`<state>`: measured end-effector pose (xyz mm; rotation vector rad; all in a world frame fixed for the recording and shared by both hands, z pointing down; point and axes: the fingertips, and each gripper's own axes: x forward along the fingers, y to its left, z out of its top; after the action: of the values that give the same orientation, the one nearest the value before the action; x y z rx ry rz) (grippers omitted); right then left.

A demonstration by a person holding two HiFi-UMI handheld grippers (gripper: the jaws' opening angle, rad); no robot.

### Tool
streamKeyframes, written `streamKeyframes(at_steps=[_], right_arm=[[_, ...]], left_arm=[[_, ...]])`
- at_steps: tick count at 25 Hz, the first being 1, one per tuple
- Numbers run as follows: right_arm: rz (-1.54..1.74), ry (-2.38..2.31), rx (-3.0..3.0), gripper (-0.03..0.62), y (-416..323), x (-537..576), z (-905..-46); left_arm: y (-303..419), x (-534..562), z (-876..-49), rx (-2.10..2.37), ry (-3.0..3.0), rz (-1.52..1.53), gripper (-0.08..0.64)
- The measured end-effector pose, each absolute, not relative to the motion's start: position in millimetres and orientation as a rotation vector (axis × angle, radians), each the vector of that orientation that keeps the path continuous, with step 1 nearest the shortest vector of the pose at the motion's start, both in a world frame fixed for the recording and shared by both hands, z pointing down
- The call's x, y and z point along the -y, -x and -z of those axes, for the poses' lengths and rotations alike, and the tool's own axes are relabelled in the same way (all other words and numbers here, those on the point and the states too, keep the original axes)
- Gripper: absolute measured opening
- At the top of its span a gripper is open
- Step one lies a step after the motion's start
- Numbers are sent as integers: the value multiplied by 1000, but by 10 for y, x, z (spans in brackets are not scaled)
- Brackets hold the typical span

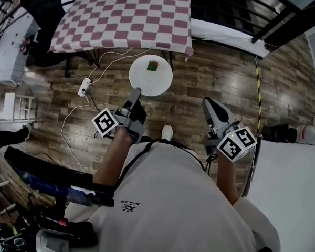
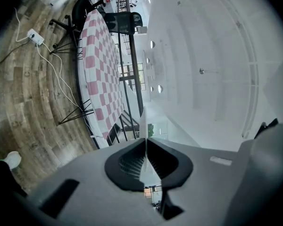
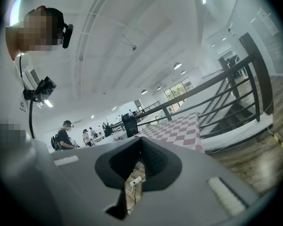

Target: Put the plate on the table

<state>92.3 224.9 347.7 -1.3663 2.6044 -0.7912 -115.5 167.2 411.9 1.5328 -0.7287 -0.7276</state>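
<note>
Wooden floor (image 1: 226, 83) below, checked table (image 1: 126, 14) ahead: left gripper (image 1: 136, 92) pinches the near rim of the plate (image 1: 147, 82), held short of it, right gripper (image 1: 208, 102) closed and empty, and a tilt from that one-edge grip could spill the green-and-red morsel (image 1: 153, 66).

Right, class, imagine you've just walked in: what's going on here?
A person holds a gripper in each hand. The left gripper is clamped on the rim of a white plate carrying a small red and green item, held over the wooden floor short of the checkered table. The right gripper is shut and empty. The plate is not on the table yet.
</note>
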Motion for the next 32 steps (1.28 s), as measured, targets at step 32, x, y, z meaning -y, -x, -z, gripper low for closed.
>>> streamKeyframes(at_steps=[32], right_arm=[[803, 1355, -2617, 8, -1348, -1831, -3528]], left_arm=[[712, -1210, -4100, 732, -1542, 729, 21]])
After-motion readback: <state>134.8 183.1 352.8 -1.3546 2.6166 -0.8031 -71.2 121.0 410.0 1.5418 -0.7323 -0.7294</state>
